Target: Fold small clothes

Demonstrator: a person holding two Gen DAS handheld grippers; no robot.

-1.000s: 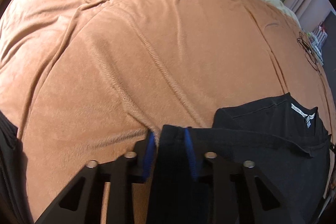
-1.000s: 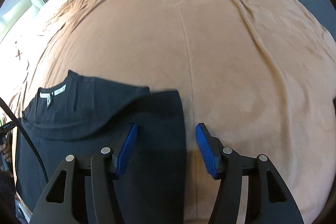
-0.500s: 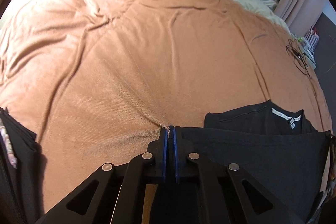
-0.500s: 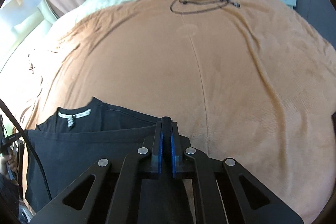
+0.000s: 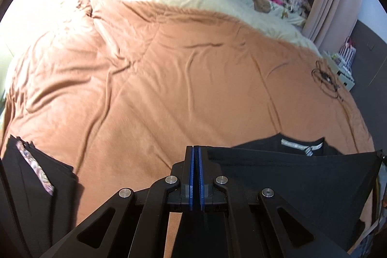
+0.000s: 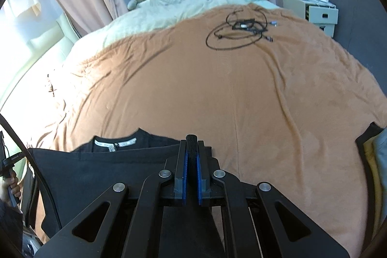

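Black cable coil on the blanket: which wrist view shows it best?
Right wrist. The cable coil lies there large and unblocked, loops and plugs clear on the orange blanket. Left wrist shows the cable coil only as a small dark tangle near the right edge.

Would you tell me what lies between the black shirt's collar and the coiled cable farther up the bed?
Only bare brown blanket separates the black shirt from the cable, shown in the right wrist view.

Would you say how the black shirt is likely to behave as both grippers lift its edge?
Probably floppy: the black shirt hangs as a sheet between the left gripper and right gripper. It looks light, its edge nearly straight between the grips. The collar end, resting on the brown blanket, should trail.
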